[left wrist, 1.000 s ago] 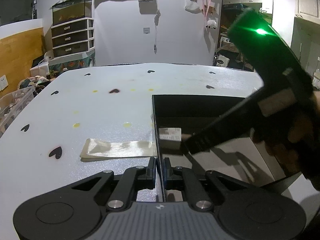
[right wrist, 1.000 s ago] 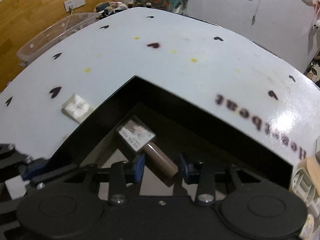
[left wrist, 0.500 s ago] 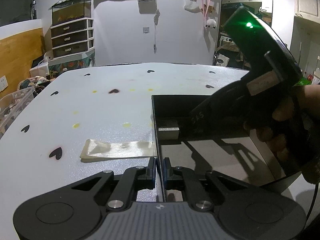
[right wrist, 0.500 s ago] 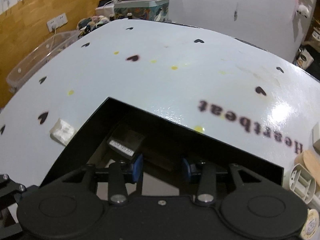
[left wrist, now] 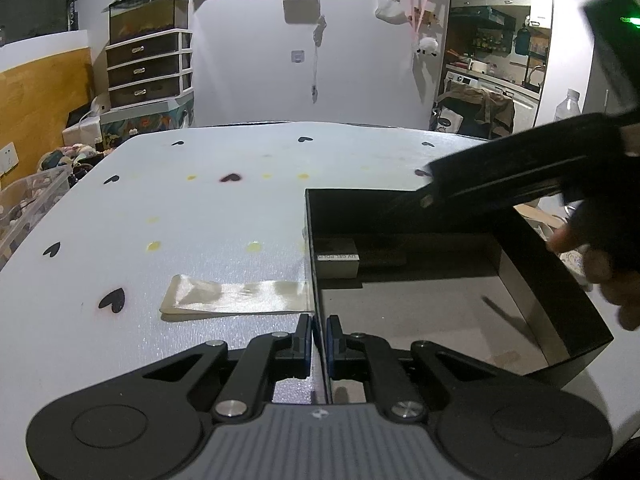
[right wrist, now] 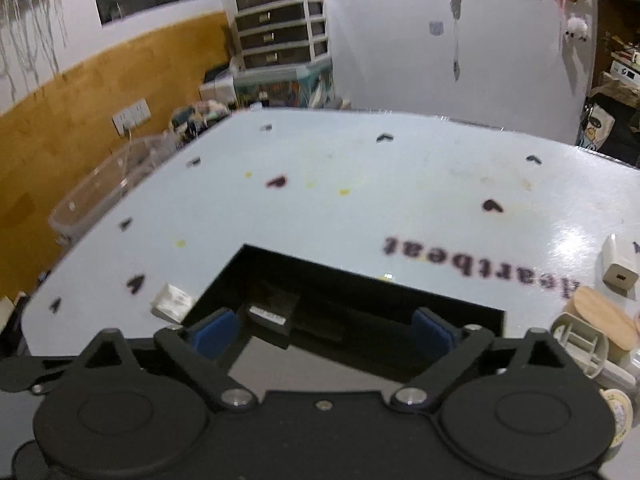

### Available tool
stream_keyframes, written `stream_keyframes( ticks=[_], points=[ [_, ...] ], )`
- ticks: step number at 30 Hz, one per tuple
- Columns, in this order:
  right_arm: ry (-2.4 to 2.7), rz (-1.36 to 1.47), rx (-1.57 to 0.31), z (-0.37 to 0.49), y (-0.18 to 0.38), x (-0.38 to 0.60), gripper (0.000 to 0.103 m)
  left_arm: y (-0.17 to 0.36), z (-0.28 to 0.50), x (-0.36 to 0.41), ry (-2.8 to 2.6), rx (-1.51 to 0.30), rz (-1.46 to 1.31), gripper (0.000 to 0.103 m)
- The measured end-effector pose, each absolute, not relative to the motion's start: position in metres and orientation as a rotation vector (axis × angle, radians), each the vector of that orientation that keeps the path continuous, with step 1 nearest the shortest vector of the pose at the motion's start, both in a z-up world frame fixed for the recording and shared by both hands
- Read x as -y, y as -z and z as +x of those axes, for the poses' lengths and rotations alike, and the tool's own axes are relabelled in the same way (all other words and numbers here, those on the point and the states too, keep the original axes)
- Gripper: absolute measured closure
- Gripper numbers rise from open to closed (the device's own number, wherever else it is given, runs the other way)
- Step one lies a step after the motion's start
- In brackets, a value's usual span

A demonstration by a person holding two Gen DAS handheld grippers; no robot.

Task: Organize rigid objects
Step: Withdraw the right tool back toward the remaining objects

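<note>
So far one small carton (left wrist: 335, 258) lies in the black box (left wrist: 520, 240); right gripper (right wrist: 320, 330) opening, empty; left gripper (left wrist: 319, 340) clamps the box wall; charger (right wrist: 618, 268), lower right, remains outside.

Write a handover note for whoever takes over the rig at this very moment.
Left gripper: shut on the near wall of the black box, steadying it.
Right gripper: jaws opening, nothing between them, above the box.
Done: small labelled carton lies in the box's far left corner.
Left: white charger, wooden-lidded container and tape roll wait on the table, right of the box.
</note>
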State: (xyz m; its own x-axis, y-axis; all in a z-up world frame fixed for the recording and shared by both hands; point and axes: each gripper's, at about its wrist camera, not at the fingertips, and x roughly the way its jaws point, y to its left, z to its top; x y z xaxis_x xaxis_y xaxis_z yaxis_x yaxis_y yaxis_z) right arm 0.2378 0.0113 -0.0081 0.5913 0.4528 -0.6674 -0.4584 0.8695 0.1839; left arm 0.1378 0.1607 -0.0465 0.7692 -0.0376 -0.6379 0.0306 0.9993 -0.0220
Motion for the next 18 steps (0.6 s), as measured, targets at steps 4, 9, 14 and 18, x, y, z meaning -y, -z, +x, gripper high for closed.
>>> stream_keyframes(
  ticks=[4,9,14,18],
  points=[
    [-0.529,0.025,-0.709,0.225,-0.002,0.008,0.000,0.046,0.138,-0.160,0.031,-0.692,-0.014,0.096],
    [-0.498,0.074,-0.637,0.212,-0.008,0.038,0.000,0.045,0.138,-0.159,0.019,-0.695,-0.017,0.097],
    [-0.473,0.146,-0.610,0.208,-0.006,0.078,0.000,0.043,0.138,-0.157,0.004,-0.699,-0.018,0.097],
    [-0.398,0.200,-0.551,0.203,0.001,0.112,0.000,0.041,0.139,-0.154,-0.013,-0.703,-0.015,0.099]
  ],
)
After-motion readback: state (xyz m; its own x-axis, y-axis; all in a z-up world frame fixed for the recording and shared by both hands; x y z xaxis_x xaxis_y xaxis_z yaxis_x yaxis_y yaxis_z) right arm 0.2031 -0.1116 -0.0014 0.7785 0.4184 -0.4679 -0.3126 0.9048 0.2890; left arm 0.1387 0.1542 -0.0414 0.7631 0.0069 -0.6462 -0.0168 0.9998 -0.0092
